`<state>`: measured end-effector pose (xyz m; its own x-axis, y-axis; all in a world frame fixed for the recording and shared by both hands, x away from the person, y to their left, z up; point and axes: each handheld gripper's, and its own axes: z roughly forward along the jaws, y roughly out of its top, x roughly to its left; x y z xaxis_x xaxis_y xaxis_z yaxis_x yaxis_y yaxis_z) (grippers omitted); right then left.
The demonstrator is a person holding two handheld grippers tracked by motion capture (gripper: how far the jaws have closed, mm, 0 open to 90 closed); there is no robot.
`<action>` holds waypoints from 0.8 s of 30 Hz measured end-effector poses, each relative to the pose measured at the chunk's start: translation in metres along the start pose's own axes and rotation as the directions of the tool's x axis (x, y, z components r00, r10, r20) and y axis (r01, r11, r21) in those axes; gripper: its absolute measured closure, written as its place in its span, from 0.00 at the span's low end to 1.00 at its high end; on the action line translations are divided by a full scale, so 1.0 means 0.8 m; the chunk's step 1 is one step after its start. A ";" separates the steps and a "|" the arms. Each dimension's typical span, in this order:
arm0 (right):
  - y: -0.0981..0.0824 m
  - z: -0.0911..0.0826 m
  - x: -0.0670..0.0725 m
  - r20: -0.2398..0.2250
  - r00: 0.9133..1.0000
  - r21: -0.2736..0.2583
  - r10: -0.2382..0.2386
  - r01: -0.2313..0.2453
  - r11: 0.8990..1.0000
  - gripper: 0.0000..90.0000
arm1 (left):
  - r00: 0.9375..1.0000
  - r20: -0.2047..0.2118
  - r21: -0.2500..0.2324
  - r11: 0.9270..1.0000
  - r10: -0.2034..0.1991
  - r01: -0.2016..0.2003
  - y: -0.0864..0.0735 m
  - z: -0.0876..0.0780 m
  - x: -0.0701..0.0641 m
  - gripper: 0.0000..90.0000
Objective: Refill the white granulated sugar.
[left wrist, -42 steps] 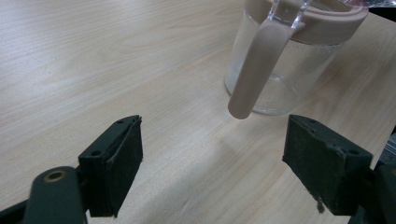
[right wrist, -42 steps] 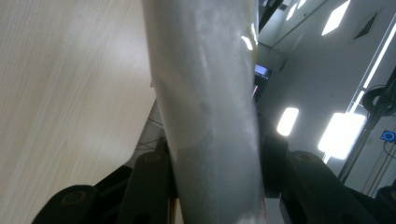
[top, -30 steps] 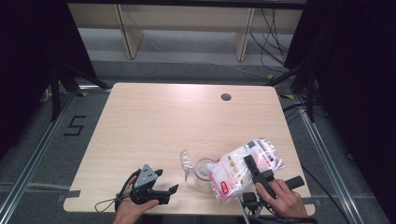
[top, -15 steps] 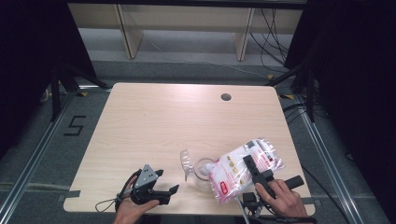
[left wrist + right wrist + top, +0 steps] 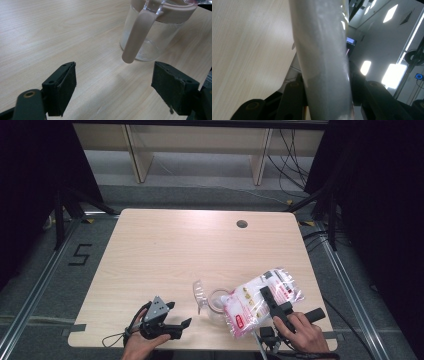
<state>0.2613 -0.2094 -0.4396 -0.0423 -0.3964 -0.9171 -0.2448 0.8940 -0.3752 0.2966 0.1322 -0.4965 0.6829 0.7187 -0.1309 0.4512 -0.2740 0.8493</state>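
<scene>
A clear glass jar with a pinkish rim and a pale handle stands near the front edge of the table, right of centre. A clear lid is tipped up at the jar's left side; whether it is hinged to the rim cannot be told. A filled plastic bag, white with red print, is tilted over the jar, its lower end just above or against the jar mouth, which makes pouring the likely step in hand.

The right gripper holds the bag; in the right gripper view the bag's pale, shiny surface passes between the fingers, which are clamped on it. The left gripper rests near the table's front edge, left of the jar and apart from it. In the left gripper view its fingers stand wide apart with nothing between them, the jar's handle ahead.

Risks, as judged: the jar is unsupported, so pressure from the bag could push or tip it. If the bag's opening sits off the rim, contents would spill on the table. The smooth film could also slip in the fingers.
</scene>
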 end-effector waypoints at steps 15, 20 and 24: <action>-0.002 -0.001 -0.003 0.011 0.999 -0.009 -0.031 0.031 0.999 0.73 | 1.000 0.002 -0.004 1.000 -0.011 0.011 -0.002 0.001 -0.003 0.21; -0.002 -0.001 -0.003 0.008 1.000 -0.005 -0.030 0.030 1.000 0.73 | 1.000 0.007 0.004 1.000 -0.018 0.018 -0.002 0.000 -0.002 0.21; -0.002 -0.001 -0.003 0.012 0.999 -0.007 -0.031 0.031 0.999 0.73 | 1.000 0.008 -0.001 1.000 -0.021 0.021 -0.002 0.001 -0.002 0.21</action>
<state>0.2612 -0.2100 -0.4367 -0.0230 -0.4213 -0.9066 -0.2527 0.8799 -0.4024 0.2951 0.1306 -0.4980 0.6778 0.7192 -0.1525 0.4648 -0.2586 0.8468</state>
